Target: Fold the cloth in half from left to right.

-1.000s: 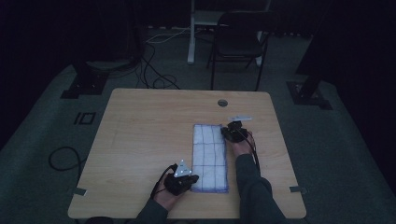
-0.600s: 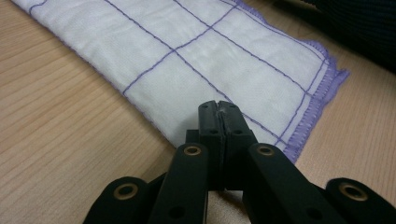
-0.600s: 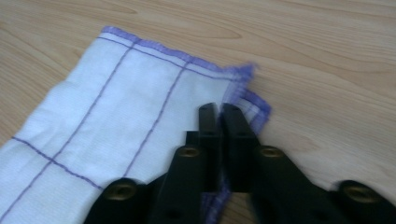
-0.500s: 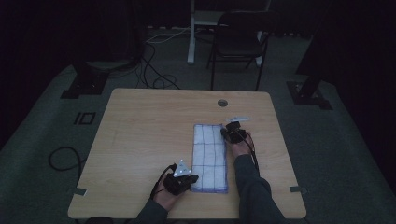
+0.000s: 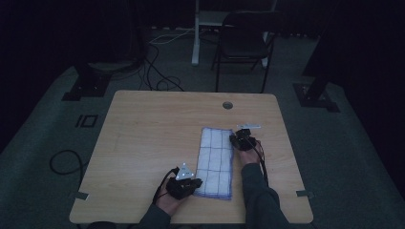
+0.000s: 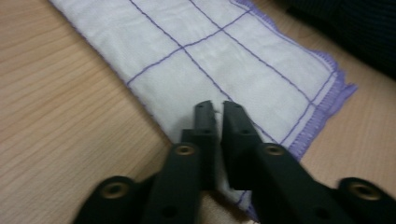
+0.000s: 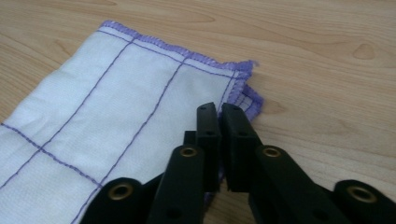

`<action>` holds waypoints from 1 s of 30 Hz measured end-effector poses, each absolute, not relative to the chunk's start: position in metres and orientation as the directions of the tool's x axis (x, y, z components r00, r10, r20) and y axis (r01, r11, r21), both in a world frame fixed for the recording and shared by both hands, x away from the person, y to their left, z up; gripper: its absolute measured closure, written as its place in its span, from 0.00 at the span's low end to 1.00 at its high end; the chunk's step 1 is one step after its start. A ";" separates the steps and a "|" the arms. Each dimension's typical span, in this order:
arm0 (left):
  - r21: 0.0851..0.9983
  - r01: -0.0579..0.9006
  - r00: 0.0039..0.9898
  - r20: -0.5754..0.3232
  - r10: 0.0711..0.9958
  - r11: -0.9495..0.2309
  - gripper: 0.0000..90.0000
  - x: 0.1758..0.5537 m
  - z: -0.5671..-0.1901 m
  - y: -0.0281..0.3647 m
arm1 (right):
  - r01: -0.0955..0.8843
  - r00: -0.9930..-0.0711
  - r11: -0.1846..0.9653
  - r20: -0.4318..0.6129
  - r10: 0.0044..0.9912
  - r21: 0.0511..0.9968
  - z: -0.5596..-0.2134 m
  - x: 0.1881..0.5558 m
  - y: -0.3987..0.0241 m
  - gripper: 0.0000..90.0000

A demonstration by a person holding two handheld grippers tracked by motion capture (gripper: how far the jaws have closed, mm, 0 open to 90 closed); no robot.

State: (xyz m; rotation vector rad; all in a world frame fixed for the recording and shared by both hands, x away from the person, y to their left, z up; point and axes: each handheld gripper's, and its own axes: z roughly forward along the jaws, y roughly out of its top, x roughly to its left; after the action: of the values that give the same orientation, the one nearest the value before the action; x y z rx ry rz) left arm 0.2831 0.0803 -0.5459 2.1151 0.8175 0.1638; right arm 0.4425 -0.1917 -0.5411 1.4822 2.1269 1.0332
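White cloth [image 5: 215, 162] with purple grid lines lies folded lengthwise, flat on table [image 5: 143, 138].

Your left gripper [image 6: 217, 109] covers the cloth [image 6: 224, 60] edge beneath it; whether fabric sits between those near-closed jaws is, perhaps, impossible to tell.

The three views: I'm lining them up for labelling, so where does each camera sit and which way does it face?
High view: above the near side, looking forward and down at the table; forearms, both grippers.
Left gripper view: rides the left gripper, facing the cloth; black jaws.
Right gripper view: rides the right gripper, likewise.
Shared: the cloth.
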 end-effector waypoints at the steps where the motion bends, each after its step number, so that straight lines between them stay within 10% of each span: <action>1: 0.754 0.495 0.778 -0.163 0.607 -0.433 0.89 0.283 -0.546 0.080 | 0.658 -0.390 0.187 0.118 0.913 0.729 -0.541 0.442 -0.192 0.93; 9: 0.771 0.484 0.767 -0.146 0.625 -0.414 0.74 0.289 -0.539 0.084 | 0.650 -0.406 0.221 0.087 0.910 0.727 -0.540 0.441 -0.189 0.86; 30: 0.811 0.479 0.704 -0.126 0.699 -0.336 0.71 0.328 -0.513 0.099 | 0.640 -0.442 0.261 0.068 0.895 0.723 -0.540 0.448 -0.188 0.86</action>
State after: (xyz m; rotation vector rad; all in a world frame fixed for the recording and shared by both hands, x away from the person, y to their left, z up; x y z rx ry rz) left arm 0.3284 0.0988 -0.5130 2.0007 0.9022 0.3052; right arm 0.4478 -0.1881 -0.5398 1.4011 2.1826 0.9912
